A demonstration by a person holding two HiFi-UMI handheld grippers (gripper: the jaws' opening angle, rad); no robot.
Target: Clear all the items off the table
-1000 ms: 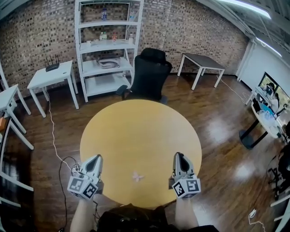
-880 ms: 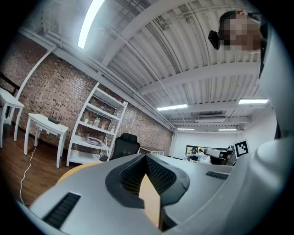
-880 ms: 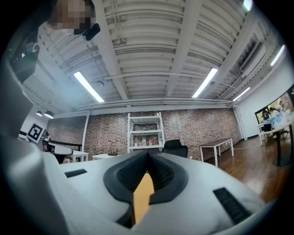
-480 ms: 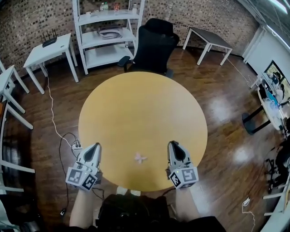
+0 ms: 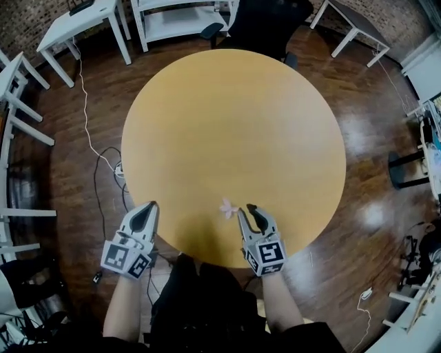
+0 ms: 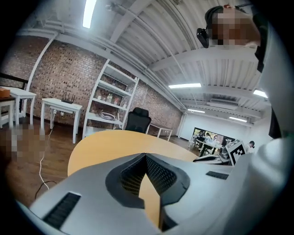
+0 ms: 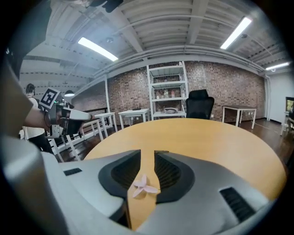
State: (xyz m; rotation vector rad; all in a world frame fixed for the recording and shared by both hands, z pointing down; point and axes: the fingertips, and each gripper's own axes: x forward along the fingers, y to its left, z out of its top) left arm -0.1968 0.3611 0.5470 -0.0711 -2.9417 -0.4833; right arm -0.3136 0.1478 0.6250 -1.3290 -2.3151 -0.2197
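The right gripper (image 7: 148, 153) jaws, just opening, flank the pink flower (image 7: 143, 186) (unpinched); left gripper (image 6: 146, 155) jaws are clenched.

the small pink thing (image 5: 228, 207) by the table (image 5: 227, 124)'s near edge is too small in the head view to name; the right gripper view shows just 3 pale lobes. the black chair (image 5: 265, 21) and the white shelf (image 5: 179, 17) are cut off by the head view's top edge. what stands on the shelf is too small to tell. the person's torso (image 5: 200, 303) covers part of the table's near rim.
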